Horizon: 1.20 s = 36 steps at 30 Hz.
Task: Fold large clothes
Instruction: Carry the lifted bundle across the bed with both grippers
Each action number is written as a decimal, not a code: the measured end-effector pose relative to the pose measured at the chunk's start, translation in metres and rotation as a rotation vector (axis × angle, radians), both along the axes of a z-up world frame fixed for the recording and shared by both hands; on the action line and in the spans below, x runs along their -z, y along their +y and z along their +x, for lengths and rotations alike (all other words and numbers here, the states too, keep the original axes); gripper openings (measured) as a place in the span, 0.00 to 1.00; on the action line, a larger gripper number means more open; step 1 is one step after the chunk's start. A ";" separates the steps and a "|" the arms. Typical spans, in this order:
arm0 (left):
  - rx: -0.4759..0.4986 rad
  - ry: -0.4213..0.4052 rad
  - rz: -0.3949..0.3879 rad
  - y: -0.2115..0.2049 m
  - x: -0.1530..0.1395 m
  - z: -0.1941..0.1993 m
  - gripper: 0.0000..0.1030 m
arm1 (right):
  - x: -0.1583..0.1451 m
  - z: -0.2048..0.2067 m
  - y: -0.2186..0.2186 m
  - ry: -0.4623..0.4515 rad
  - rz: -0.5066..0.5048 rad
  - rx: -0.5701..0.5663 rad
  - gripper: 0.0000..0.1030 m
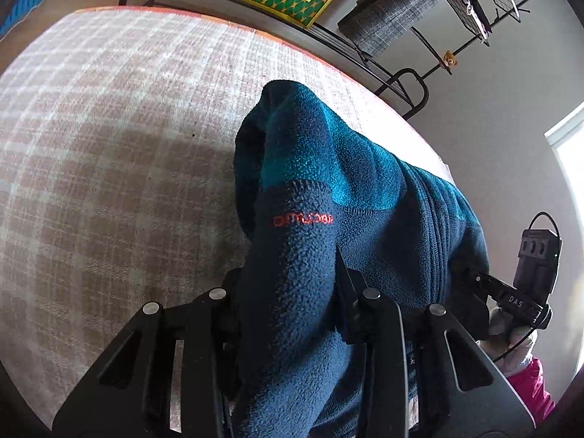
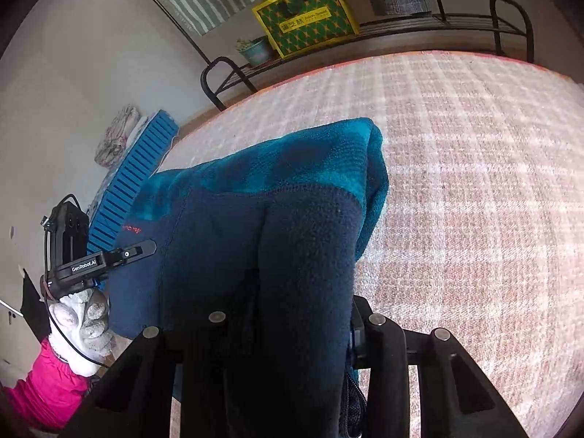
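A navy and teal fleece jacket (image 1: 328, 200) with small red lettering hangs lifted above the plaid-covered bed (image 1: 109, 127). My left gripper (image 1: 288, 292) is shut on a navy fold of it, which bulges up between the fingers. In the right wrist view the same jacket (image 2: 277, 197) drapes over my right gripper (image 2: 292, 314), which is shut on its navy cloth. The other gripper shows at the edge of each view, the right one (image 1: 511, 292) and the left one (image 2: 109, 255), each pinching the jacket's far side. The fingertips are hidden by fleece.
The pink and white plaid bed cover (image 2: 474, 182) lies below. A black metal rack (image 1: 365, 54) behind the bed holds a green and yellow box (image 2: 303, 14), a small pot (image 2: 255, 51) and grey checked cloth (image 1: 394, 11). A blue slatted crate (image 2: 135, 179) stands by the wall.
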<state>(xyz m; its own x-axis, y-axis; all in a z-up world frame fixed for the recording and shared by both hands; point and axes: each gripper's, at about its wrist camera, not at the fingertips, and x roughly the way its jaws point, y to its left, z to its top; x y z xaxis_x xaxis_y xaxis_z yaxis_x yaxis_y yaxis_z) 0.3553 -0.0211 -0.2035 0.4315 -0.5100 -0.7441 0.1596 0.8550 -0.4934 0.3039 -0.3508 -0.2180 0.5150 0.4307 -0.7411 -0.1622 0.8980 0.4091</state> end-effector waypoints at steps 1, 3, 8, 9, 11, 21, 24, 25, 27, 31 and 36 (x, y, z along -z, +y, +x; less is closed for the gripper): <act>0.005 -0.012 0.006 -0.001 -0.003 -0.003 0.32 | -0.006 -0.003 0.004 -0.012 -0.025 -0.007 0.34; 0.017 -0.029 0.009 -0.006 -0.010 -0.010 0.31 | -0.017 -0.008 0.009 -0.033 -0.071 -0.019 0.33; 0.040 -0.046 0.006 -0.024 -0.022 -0.021 0.30 | -0.036 -0.020 0.003 -0.047 -0.131 -0.013 0.32; 0.048 -0.051 0.007 -0.030 -0.025 -0.022 0.30 | -0.039 -0.022 0.000 -0.049 -0.144 -0.010 0.32; 0.073 -0.065 0.007 -0.046 -0.032 -0.024 0.30 | -0.045 -0.027 -0.006 -0.060 -0.194 -0.007 0.32; 0.194 -0.151 0.056 -0.146 -0.059 -0.026 0.29 | -0.084 -0.053 -0.061 -0.116 -0.369 0.062 0.32; 0.222 -0.157 0.059 -0.172 -0.062 -0.020 0.29 | -0.095 -0.057 -0.085 -0.136 -0.394 0.081 0.32; 0.231 -0.161 0.061 -0.181 -0.062 -0.017 0.29 | -0.097 -0.056 -0.096 -0.140 -0.398 0.090 0.32; 0.252 -0.165 0.066 -0.204 -0.062 -0.011 0.29 | -0.102 -0.054 -0.113 -0.144 -0.406 0.105 0.31; 0.297 -0.167 0.067 -0.252 -0.058 0.006 0.29 | -0.108 -0.043 -0.158 -0.146 -0.421 0.140 0.31; 0.360 -0.191 0.061 -0.327 -0.056 0.042 0.29 | -0.111 -0.020 -0.220 -0.153 -0.412 0.207 0.30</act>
<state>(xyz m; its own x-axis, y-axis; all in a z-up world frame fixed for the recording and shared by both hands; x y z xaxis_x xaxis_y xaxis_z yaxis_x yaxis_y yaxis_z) 0.3973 -0.3484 -0.1472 0.3669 -0.6111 -0.7014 0.5375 0.7546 -0.3763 0.2840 -0.5709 -0.1073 0.6754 -0.0055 -0.7375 0.0065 1.0000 -0.0015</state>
